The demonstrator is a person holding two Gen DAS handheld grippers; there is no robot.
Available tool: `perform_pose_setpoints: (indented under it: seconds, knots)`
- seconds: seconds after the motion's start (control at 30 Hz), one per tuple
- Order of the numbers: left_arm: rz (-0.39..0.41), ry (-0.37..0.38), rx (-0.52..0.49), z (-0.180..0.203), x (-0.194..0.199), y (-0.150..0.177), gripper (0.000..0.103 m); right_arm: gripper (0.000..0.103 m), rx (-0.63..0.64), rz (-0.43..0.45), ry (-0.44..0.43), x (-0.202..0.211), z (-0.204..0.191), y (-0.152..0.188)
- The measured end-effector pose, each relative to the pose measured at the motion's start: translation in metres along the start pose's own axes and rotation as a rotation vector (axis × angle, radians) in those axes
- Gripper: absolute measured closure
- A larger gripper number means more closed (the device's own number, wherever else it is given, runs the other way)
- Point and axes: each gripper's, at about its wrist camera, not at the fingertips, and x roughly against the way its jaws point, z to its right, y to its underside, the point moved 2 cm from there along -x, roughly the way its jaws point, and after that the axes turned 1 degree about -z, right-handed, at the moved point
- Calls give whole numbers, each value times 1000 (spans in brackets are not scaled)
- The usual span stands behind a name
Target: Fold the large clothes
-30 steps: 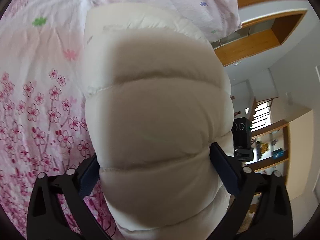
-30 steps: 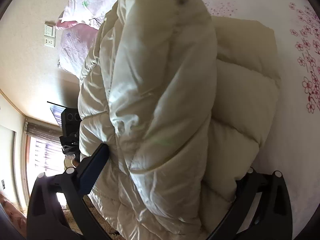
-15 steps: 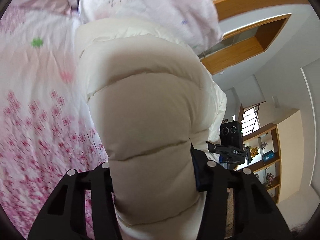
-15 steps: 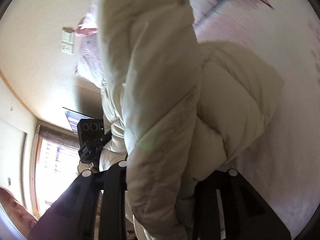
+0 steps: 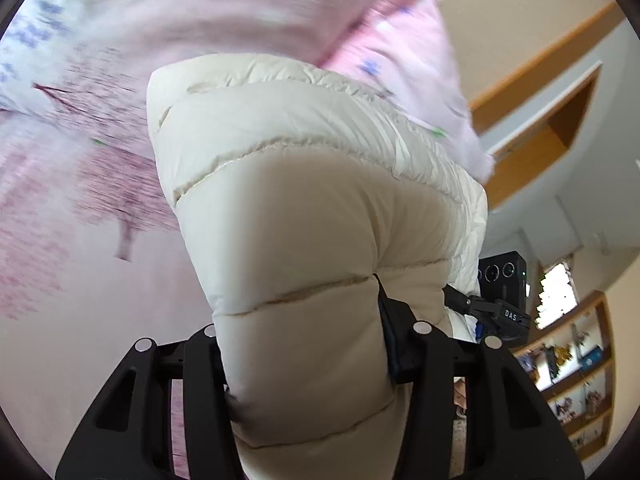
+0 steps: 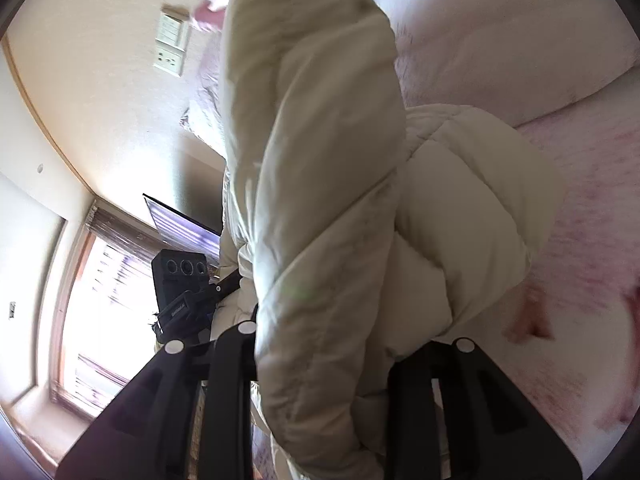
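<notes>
A cream quilted puffer jacket [image 5: 304, 208] fills the middle of the left wrist view, lifted off the bed. My left gripper [image 5: 300, 364] is shut on a thick padded edge of it, with both black fingers pressing into the fabric. In the right wrist view the same puffer jacket [image 6: 320, 200] hangs in bulky folds, and my right gripper [image 6: 320, 360] is shut on another bunched part of it. The gripped fabric hides the pads of both grippers.
A pink floral bedspread [image 5: 80, 200] lies under and beyond the jacket, with pink pillows [image 5: 360, 32] at the head. The other gripper's camera unit [image 5: 500, 276] shows at the right. A wall switch plate [image 6: 170, 44], a window [image 6: 100, 300] and wooden shelves [image 5: 572, 360] surround the bed.
Both grippers went from open around the jacket to shut on it. Both then rose and swung toward the head of the bed, carrying the jacket.
</notes>
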Motion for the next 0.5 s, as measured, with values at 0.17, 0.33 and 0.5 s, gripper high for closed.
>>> perform_pose_setpoints:
  seconds: [0.17,0.33,0.5]
  knots:
    - [-2,-38,49,-46,7,2,54,77,-58,-41,4,-43,15,-1]
    - [-22,-61,91,-71,1,10,44,67,-180,-52,88,-75,37,1]
    - [-48,-109,98,-75,5,18,37,38,-172,-39,241,-85,31,3]
